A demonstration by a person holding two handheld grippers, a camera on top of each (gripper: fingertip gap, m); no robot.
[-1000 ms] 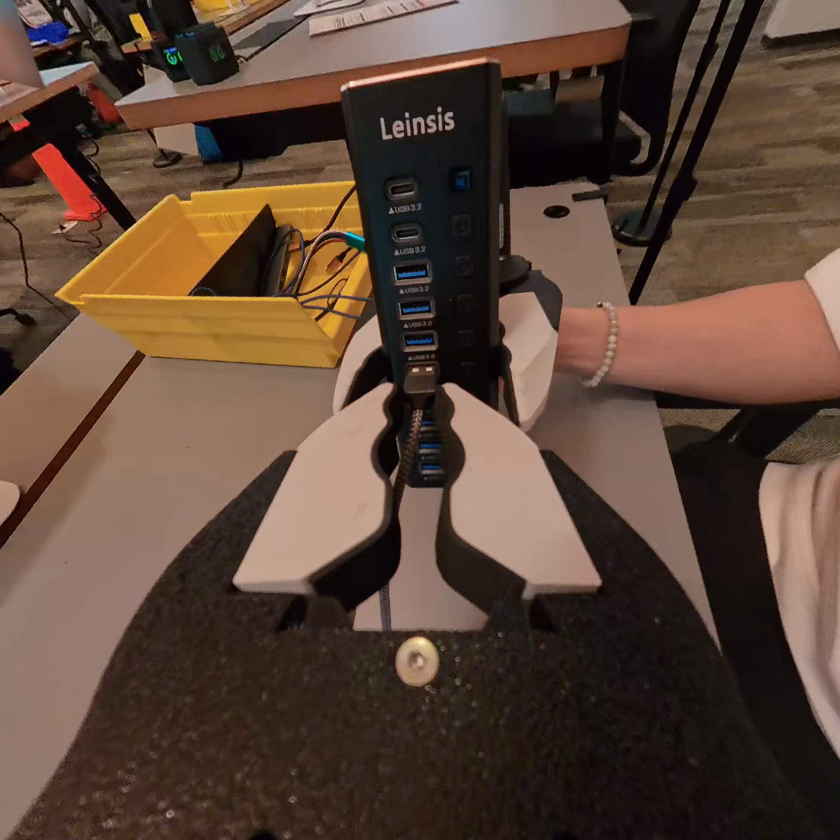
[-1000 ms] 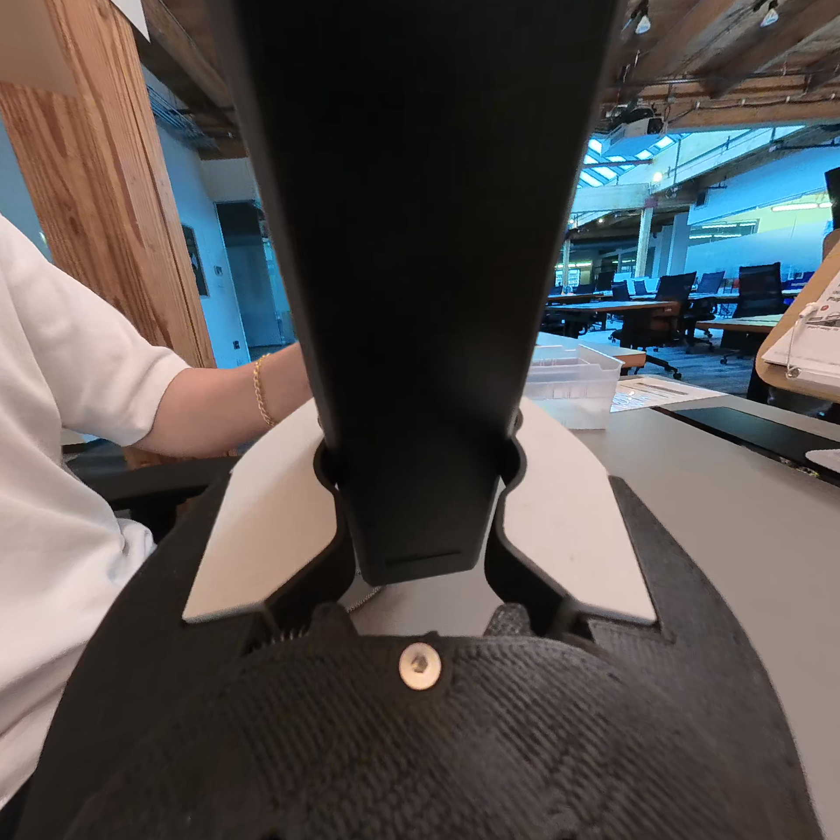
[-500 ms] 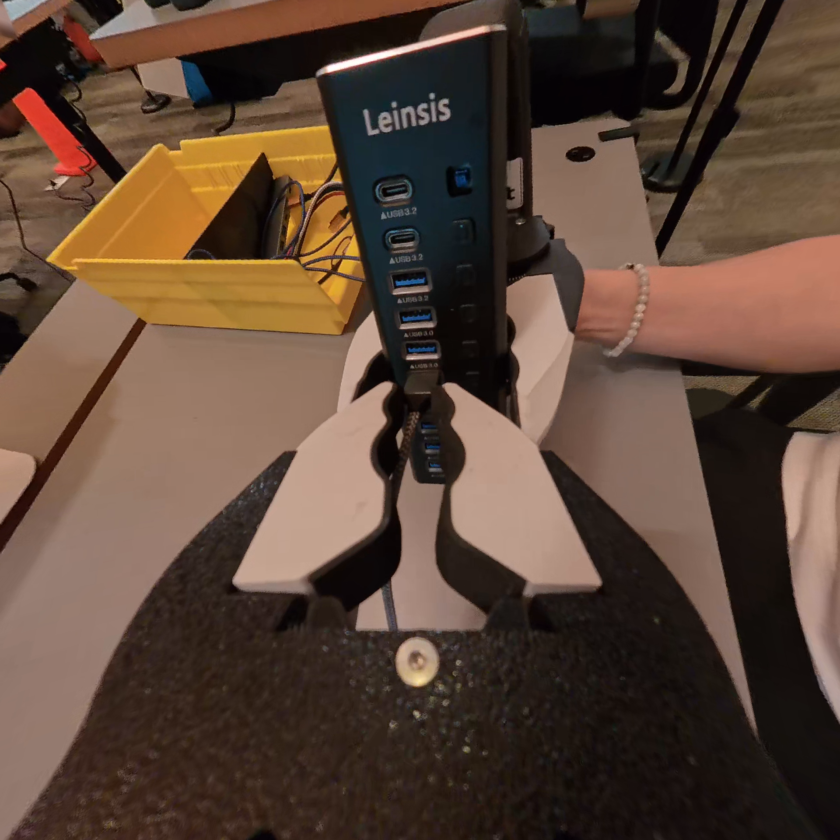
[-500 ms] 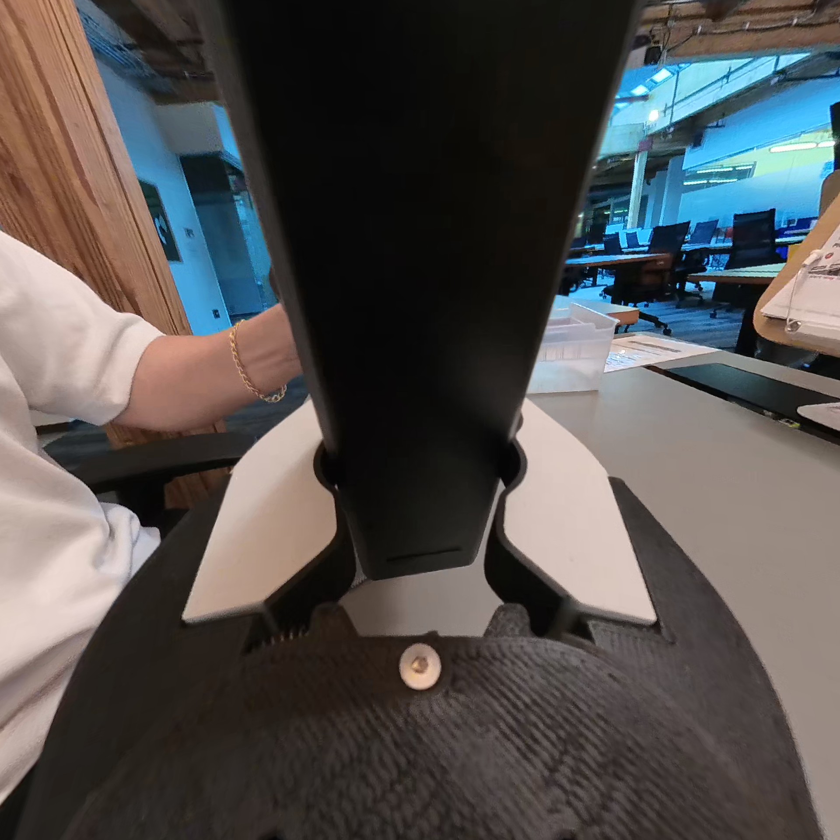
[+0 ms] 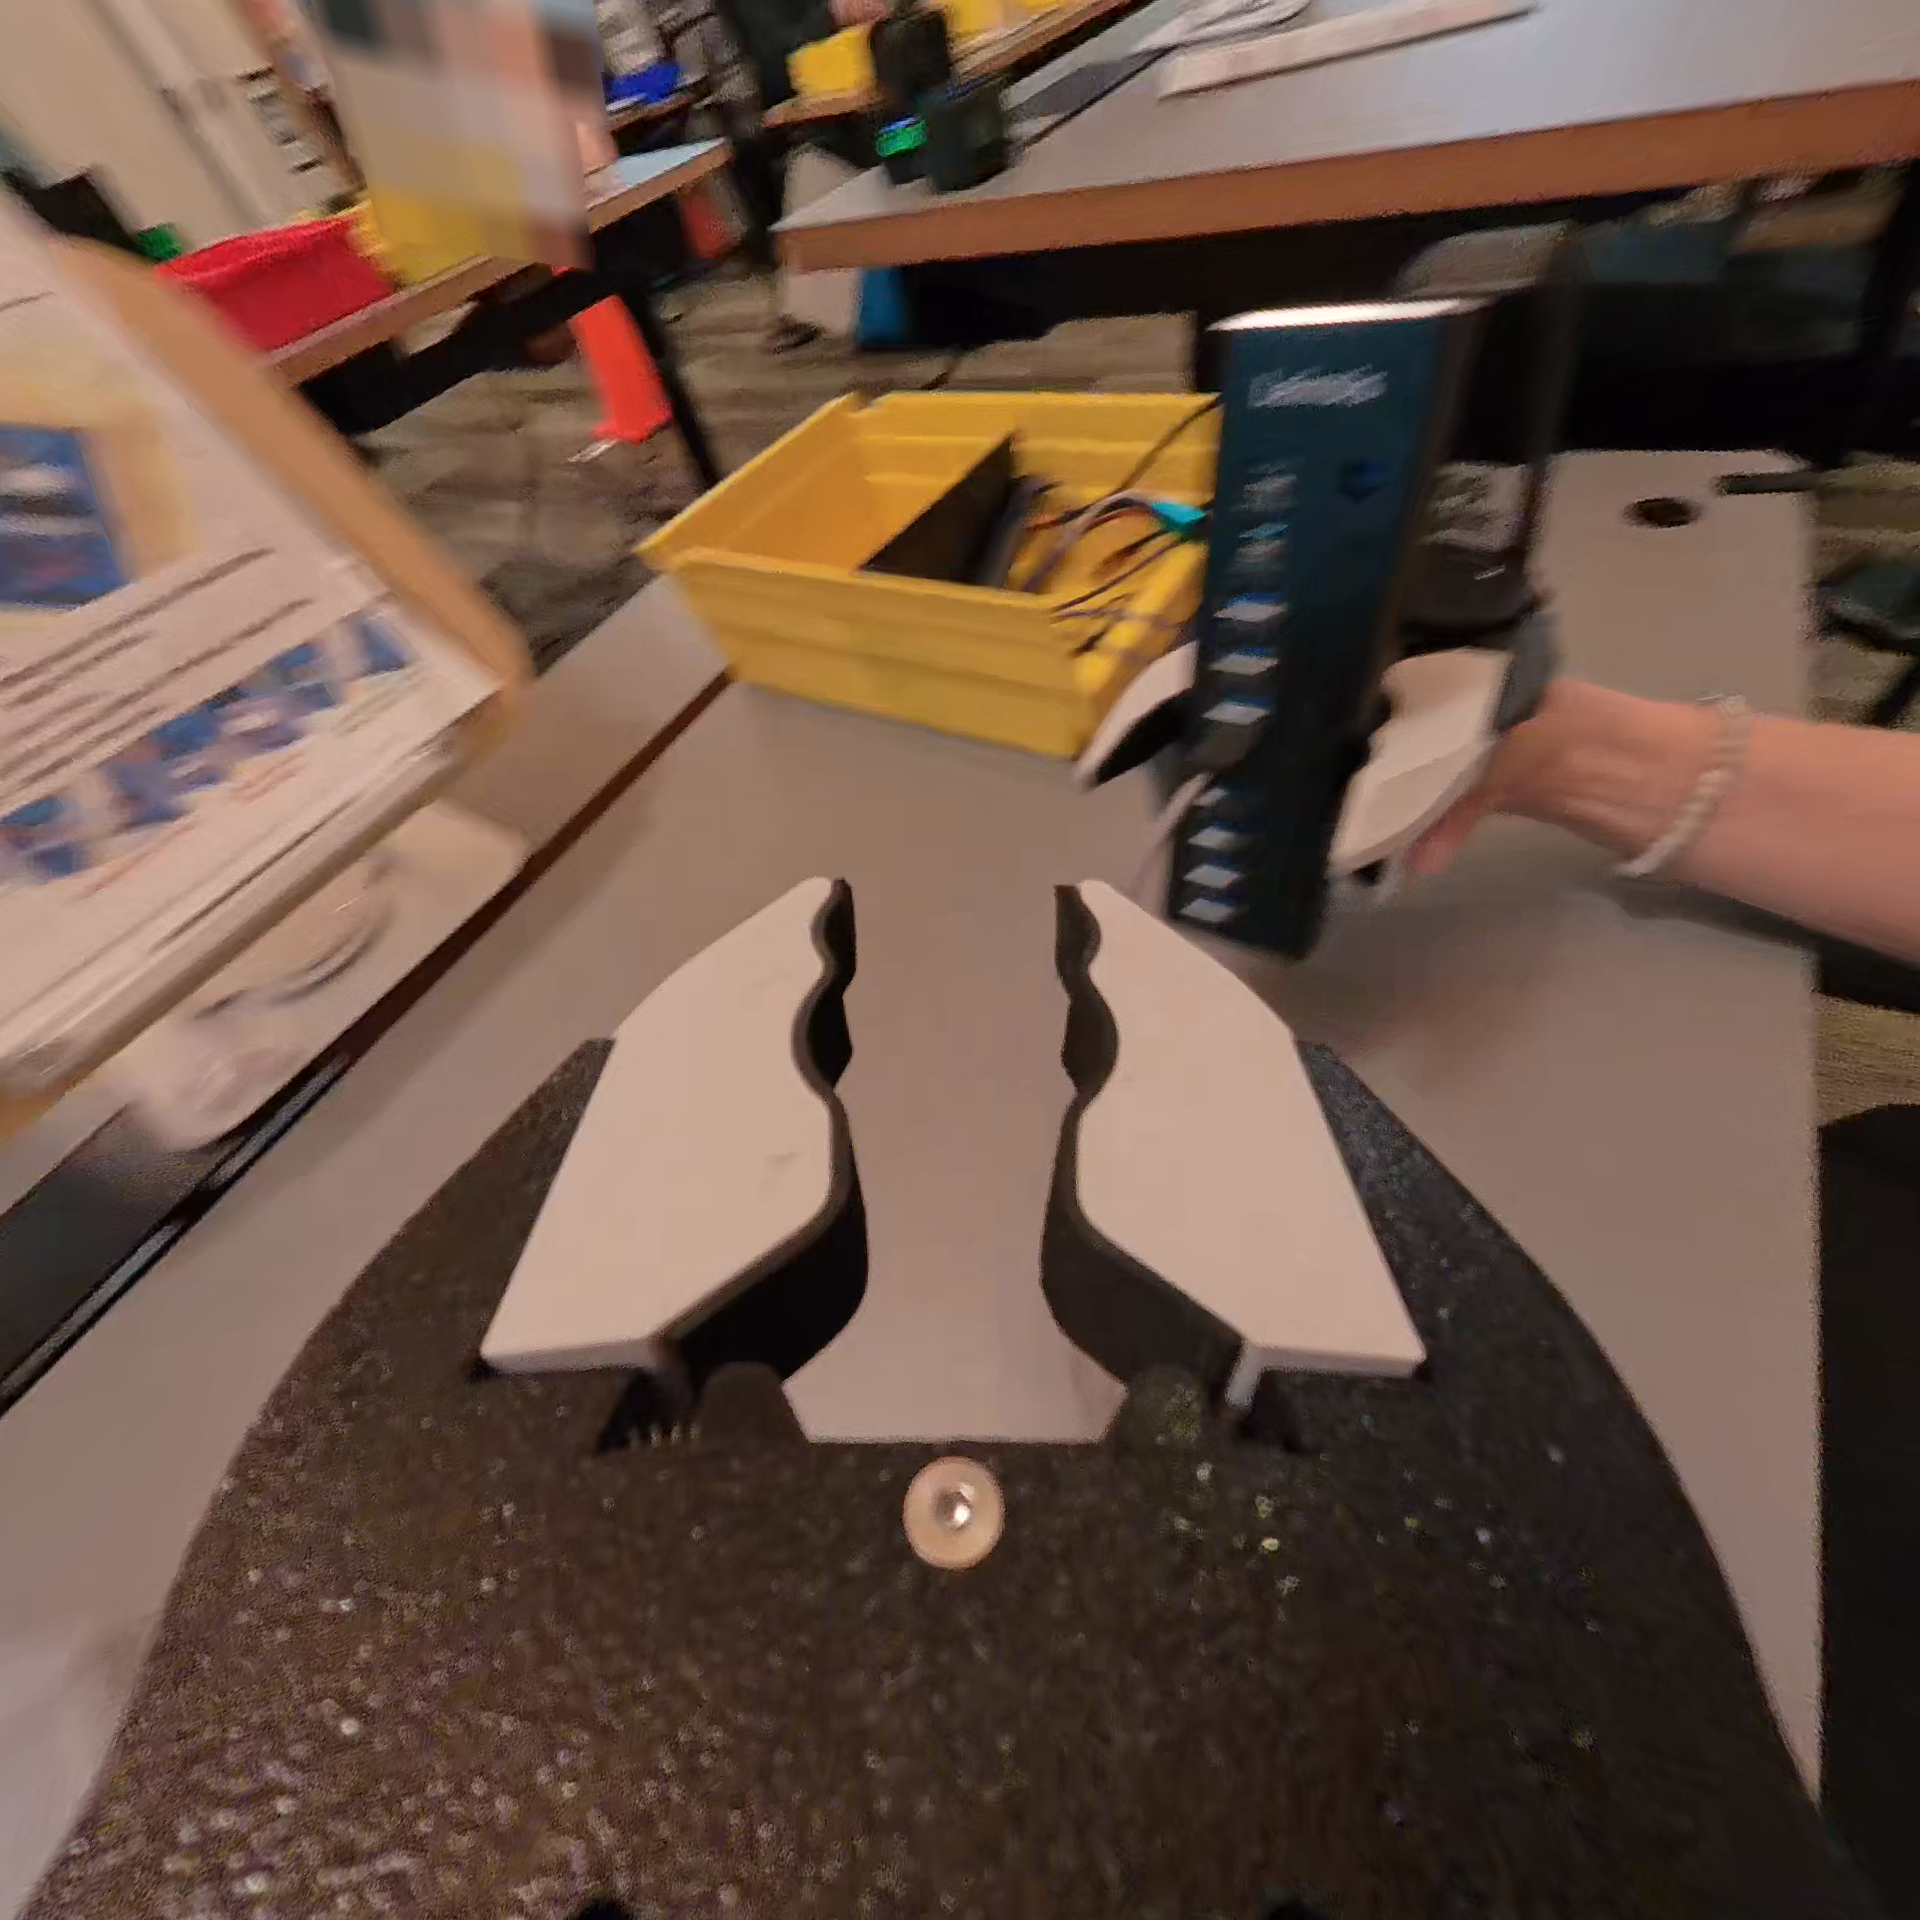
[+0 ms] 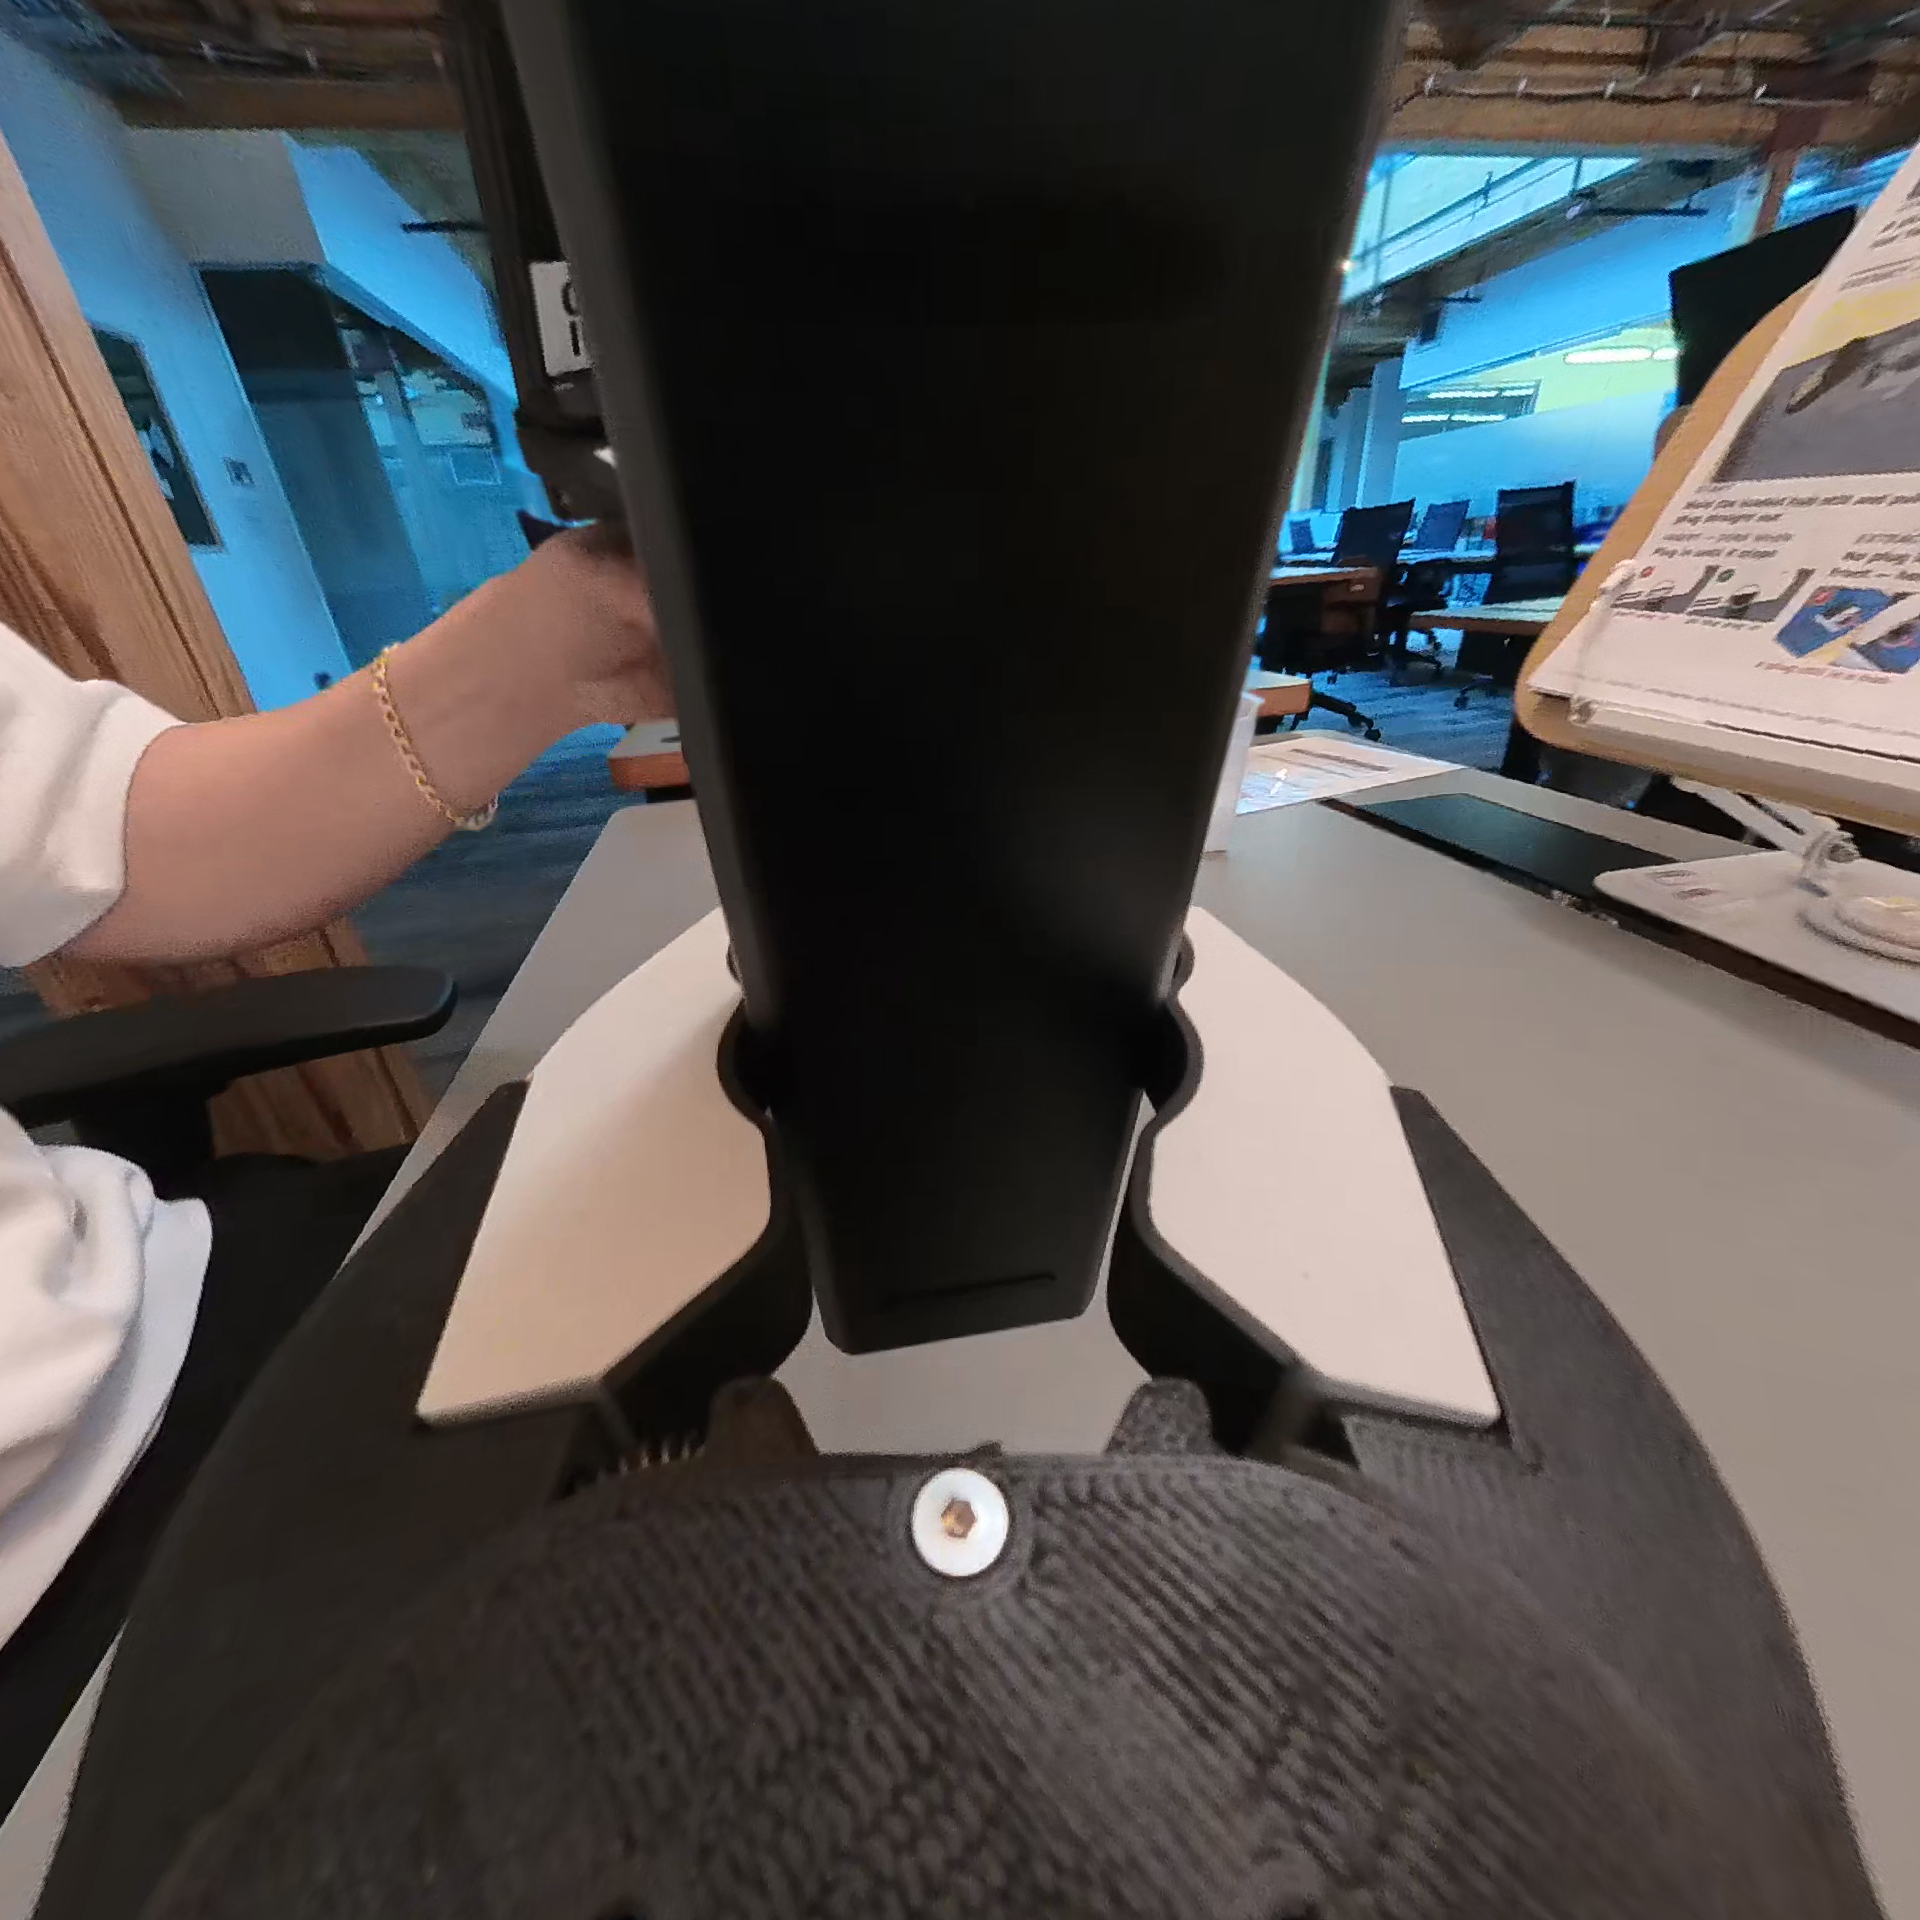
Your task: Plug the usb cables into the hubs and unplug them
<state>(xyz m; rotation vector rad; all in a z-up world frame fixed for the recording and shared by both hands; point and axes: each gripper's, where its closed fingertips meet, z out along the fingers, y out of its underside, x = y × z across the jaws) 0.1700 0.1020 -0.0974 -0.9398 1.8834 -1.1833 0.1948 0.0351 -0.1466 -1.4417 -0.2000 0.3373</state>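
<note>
USB hub (image 5: 1309, 623): dark tower, upright, base just above the grey table (image 5: 935, 790), clamped low on its body by the right gripper (image 6: 956, 1049). Right wrist view shows only its plain black back (image 6: 966, 623), filling the centre, with both white fingers (image 6: 613, 1164) pressed on its sides. The port face with its column of sockets appears only in the left wrist view, blurred by motion; whether any socket is occupied, cannot tell.

Left gripper (image 5: 951, 914): jaws parted, nothing between them, bare table in the gap; hub up and to its right, well apart.

Yellow bin (image 5: 935, 644) holding loose cables sits just behind the hub. A clipboard stand with printed sheets (image 5: 187, 644) stands at the left edge of that view, at the right edge of the other (image 6: 1766, 540).

Versus 0.5 s ago: the left gripper then pinched a braided USB cable's plug at the hub's ports; now it has let go and pulled back leftward, cable no longer in view. Right grip on the hub unchanged.
</note>
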